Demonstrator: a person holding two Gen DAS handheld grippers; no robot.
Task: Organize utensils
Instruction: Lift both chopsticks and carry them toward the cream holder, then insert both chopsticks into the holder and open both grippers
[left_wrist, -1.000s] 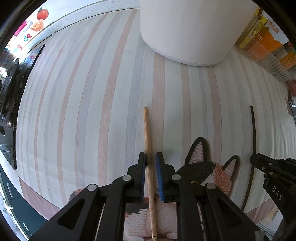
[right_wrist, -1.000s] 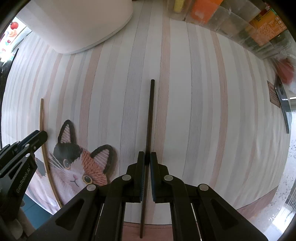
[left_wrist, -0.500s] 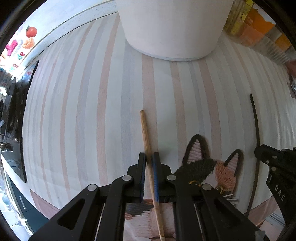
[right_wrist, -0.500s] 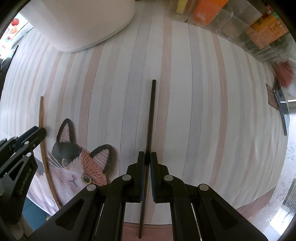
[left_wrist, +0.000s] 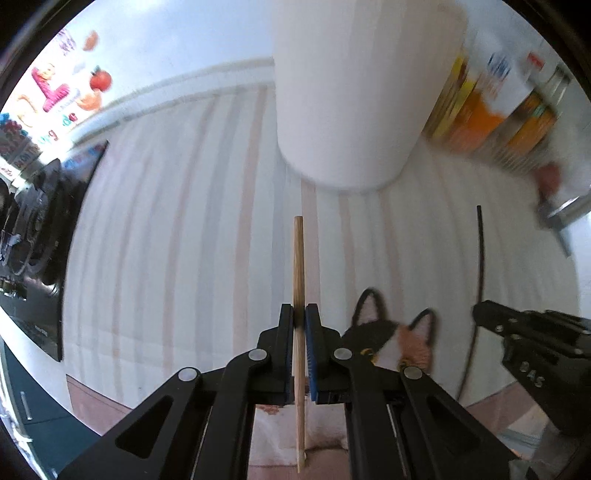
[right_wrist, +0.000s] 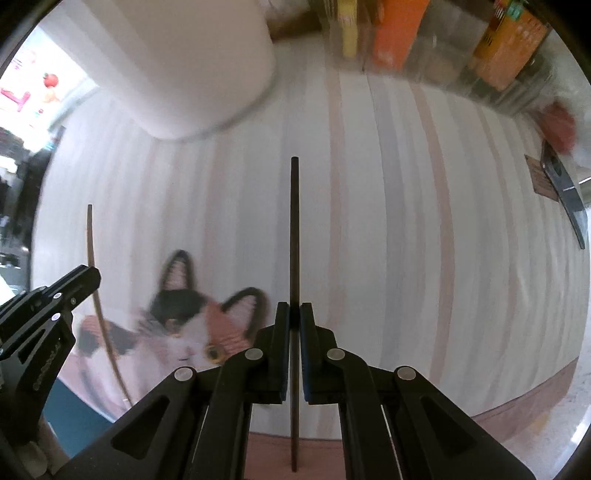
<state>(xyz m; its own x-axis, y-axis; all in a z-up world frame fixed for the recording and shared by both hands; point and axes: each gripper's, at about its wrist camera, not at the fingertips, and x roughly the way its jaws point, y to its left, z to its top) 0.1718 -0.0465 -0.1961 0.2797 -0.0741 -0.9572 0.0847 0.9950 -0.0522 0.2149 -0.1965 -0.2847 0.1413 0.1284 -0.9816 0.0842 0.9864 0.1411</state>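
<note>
My left gripper is shut on a light wooden chopstick, held above the striped mat and pointing toward a tall white container. My right gripper is shut on a dark chopstick, also lifted off the mat. The right gripper and the dark chopstick show at the right of the left wrist view. The left gripper and the wooden chopstick show at the left of the right wrist view. The white container stands at the far left there.
A striped cloth mat with a cat picture covers the counter. Orange and yellow packages line the back. A dark stovetop lies to the left. A dark flat object lies at the far right.
Both grippers have lifted with their chopsticks and tilted up, so more of the white container and back wall shows. The left jaws closed on the wooden chopstick a second ago.
</note>
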